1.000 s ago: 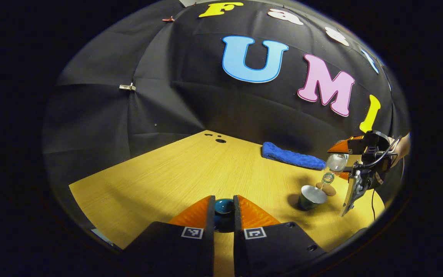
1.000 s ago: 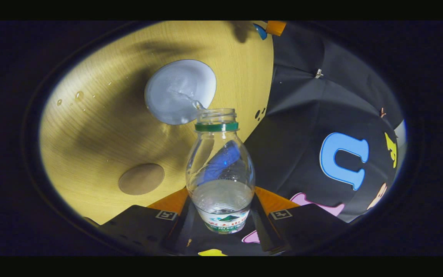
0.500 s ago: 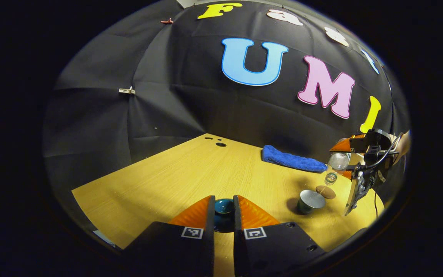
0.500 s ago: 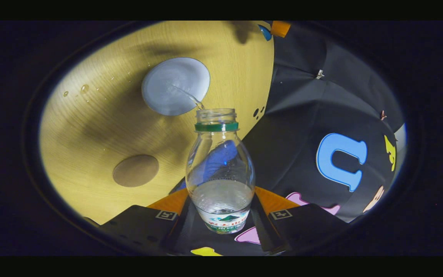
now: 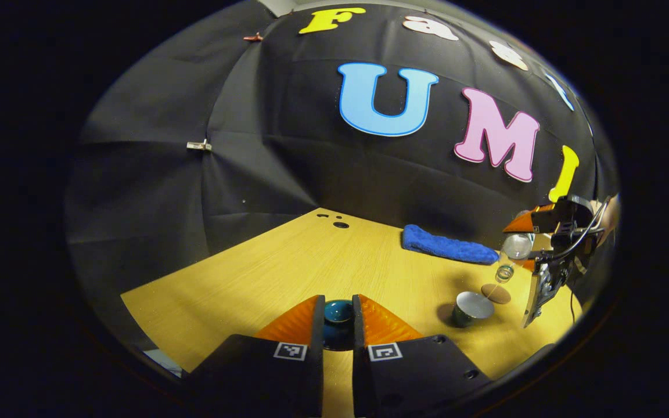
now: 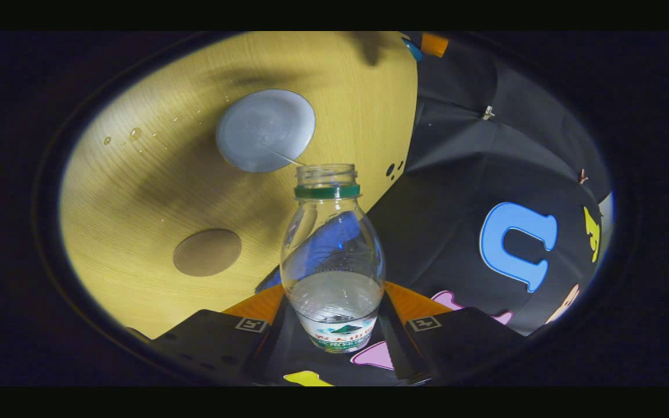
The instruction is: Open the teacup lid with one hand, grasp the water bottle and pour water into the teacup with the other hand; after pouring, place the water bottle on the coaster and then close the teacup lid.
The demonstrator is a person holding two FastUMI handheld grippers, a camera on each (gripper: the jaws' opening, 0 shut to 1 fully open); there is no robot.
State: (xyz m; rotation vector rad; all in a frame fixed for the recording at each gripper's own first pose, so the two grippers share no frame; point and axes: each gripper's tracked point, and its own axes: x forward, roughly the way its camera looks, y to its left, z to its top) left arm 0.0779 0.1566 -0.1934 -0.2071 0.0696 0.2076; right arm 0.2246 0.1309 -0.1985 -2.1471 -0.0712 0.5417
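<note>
My left gripper (image 5: pixel 338 316) is shut on the dark teal teacup lid (image 5: pixel 338 313), held above the wooden table (image 5: pixel 288 273). To the right stands the open teacup (image 5: pixel 471 307), holding water, with the round brown coaster (image 5: pixel 495 293) just behind it. My right gripper (image 6: pixel 334 307) is shut on the clear water bottle (image 6: pixel 332 261), which has a green neck ring and no cap. The bottle is tipped mouth-down above the teacup (image 6: pixel 265 130), and a thin stream runs from its mouth into the cup. The coaster (image 6: pixel 207 252) lies beside the cup. In the left gripper view the right gripper (image 5: pixel 523 238) and bottle (image 5: pixel 513 255) hang at the far right.
A folded blue towel (image 5: pixel 448 247) lies at the back of the table by the black cloth wall. Small dark holes (image 5: pixel 337 222) mark the table's far corner. Several water drops (image 6: pixel 131 134) sit on the wood beyond the cup. A hand (image 5: pixel 608 212) holds the right gripper.
The stream from the bottle has thinned to a trickle. The bottle has risen a little and drawn back from the cup. The left gripper keeps its hold on the lid.
</note>
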